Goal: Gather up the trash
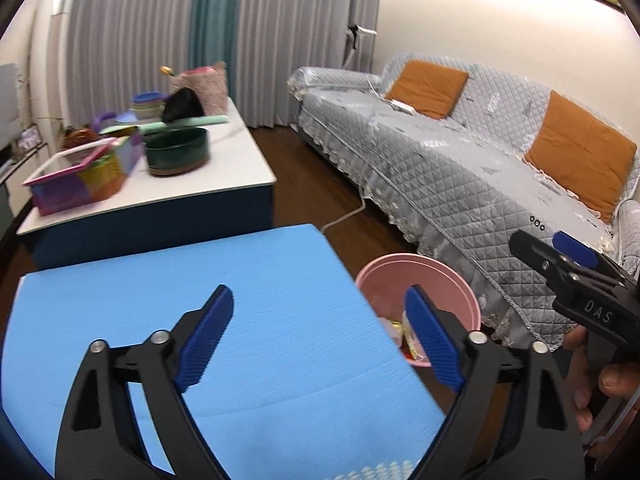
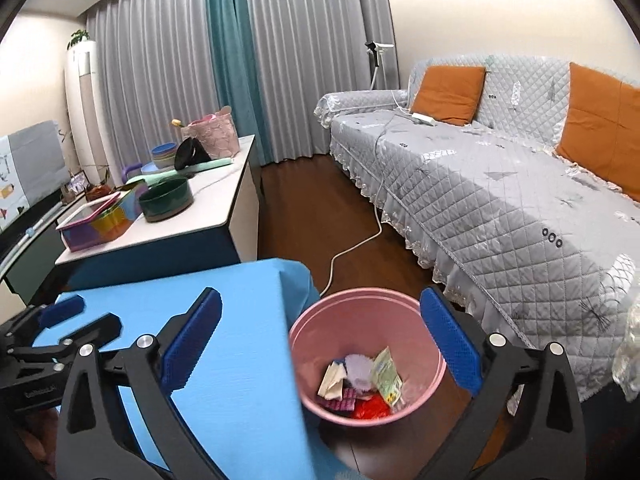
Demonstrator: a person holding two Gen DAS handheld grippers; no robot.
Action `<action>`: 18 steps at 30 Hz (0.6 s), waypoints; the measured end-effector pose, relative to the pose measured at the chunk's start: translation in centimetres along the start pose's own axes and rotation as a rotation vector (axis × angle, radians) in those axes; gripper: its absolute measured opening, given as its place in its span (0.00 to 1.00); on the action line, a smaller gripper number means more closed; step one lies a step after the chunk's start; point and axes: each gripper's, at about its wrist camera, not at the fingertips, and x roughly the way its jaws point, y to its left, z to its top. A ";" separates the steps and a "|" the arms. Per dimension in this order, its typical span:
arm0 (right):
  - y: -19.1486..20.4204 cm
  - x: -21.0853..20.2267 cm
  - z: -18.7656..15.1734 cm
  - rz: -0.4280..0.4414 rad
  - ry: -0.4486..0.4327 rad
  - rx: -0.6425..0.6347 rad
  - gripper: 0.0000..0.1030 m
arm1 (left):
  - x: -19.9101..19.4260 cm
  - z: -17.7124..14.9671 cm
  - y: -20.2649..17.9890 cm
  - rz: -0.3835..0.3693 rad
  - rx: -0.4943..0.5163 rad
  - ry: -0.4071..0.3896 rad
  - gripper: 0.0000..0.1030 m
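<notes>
A pink bin point(image 2: 360, 295) stands on the wooden floor between the blue-covered table point(image 2: 224, 344) and the sofa. Inside it lie several wrappers and paper scraps point(image 2: 384, 376). My right gripper point(image 2: 322, 340) hangs above the bin, open, with nothing between its blue pads. My left gripper point(image 1: 320, 336) is open and empty over the right edge of the blue table point(image 1: 200, 272), with the bin point(image 1: 424, 276) just beyond its right finger. In the left wrist view the right gripper point(image 1: 544, 246) shows at the right edge, held by a hand. The left gripper point(image 2: 76, 322) appears low on the left in the right wrist view.
A sofa point(image 2: 500, 200) with a grey quilted cover and orange cushions runs along the right. A white cable point(image 2: 360, 240) trails across the floor. Behind the blue table, a white-topped low table point(image 2: 224, 200) carries a green bowl point(image 2: 166, 200), a colourful basket point(image 2: 100, 220) and other items.
</notes>
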 end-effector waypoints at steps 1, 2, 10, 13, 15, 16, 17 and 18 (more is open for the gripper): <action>0.4 -0.4 -0.3 -0.002 0.002 -0.005 0.95 | -0.6 -0.4 0.5 0.006 -0.005 -0.006 0.86; 0.9 -0.9 -0.8 -0.003 0.008 -0.014 0.95 | -1.4 -1.0 1.1 0.012 -0.012 -0.009 0.86; 3.5 -3.6 -4.0 -0.026 0.035 -0.063 0.95 | -5.0 -5.2 4.6 0.069 -0.118 0.001 0.87; 4.4 -4.2 -5.4 -0.013 0.038 -0.080 0.95 | -5.9 -6.4 5.2 0.098 -0.156 0.004 0.87; 4.9 -4.3 -6.4 0.006 0.043 -0.088 0.95 | -6.4 -7.4 5.4 0.122 -0.166 0.004 0.87; 5.1 -4.3 -6.9 0.011 0.044 -0.094 0.95 | -6.6 -7.9 5.5 0.136 -0.171 0.002 0.87; 5.4 -4.2 -7.2 0.013 0.043 -0.102 0.95 | -6.7 -8.5 5.5 0.150 -0.177 0.002 0.87; 5.7 -4.1 -7.5 0.017 0.044 -0.113 0.95 | -6.8 -8.9 5.5 0.159 -0.181 0.004 0.87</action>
